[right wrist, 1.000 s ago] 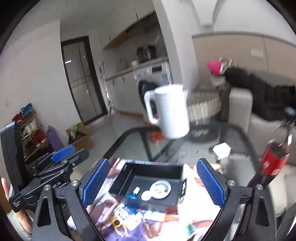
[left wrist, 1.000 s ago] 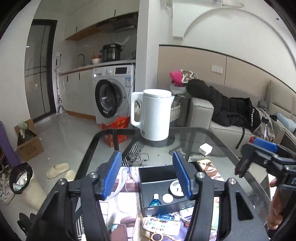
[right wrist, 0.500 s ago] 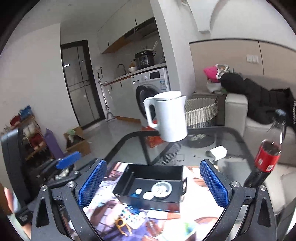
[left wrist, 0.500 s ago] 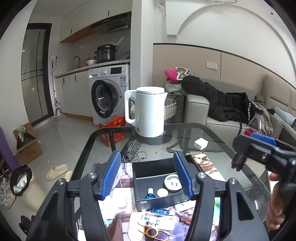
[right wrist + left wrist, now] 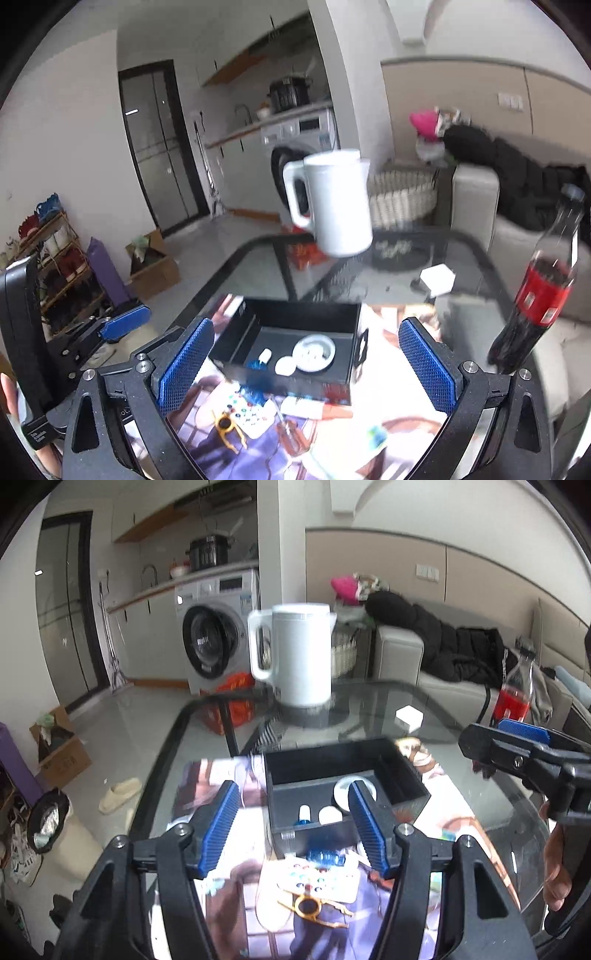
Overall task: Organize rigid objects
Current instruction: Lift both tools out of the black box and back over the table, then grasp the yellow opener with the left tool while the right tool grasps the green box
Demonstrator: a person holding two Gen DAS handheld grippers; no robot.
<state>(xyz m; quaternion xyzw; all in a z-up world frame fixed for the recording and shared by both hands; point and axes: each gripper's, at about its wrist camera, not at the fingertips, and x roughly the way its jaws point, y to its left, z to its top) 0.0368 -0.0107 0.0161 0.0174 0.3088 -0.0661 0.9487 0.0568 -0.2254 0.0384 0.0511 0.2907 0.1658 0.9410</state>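
Both grippers hang empty above the glass table (image 5: 424, 716). Left gripper (image 5: 293, 829) has its jaws partly apart and opening, with nothing between them; right gripper (image 5: 306, 363) is spread wide. Just beyond both lies the black box (image 5: 291, 334) holding a white disc (image 5: 314, 351) and small bottle. Nearer lie a paint palette (image 5: 321, 882) and orange clip (image 5: 309, 908).

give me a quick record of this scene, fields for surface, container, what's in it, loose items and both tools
surface: glass table
container: black box, open top
in box: white round dish, small blue bottle, white cap
loose in front: colour palette, yellow clip
left tool: opening, nothing between pads
right tool: wide open, empty
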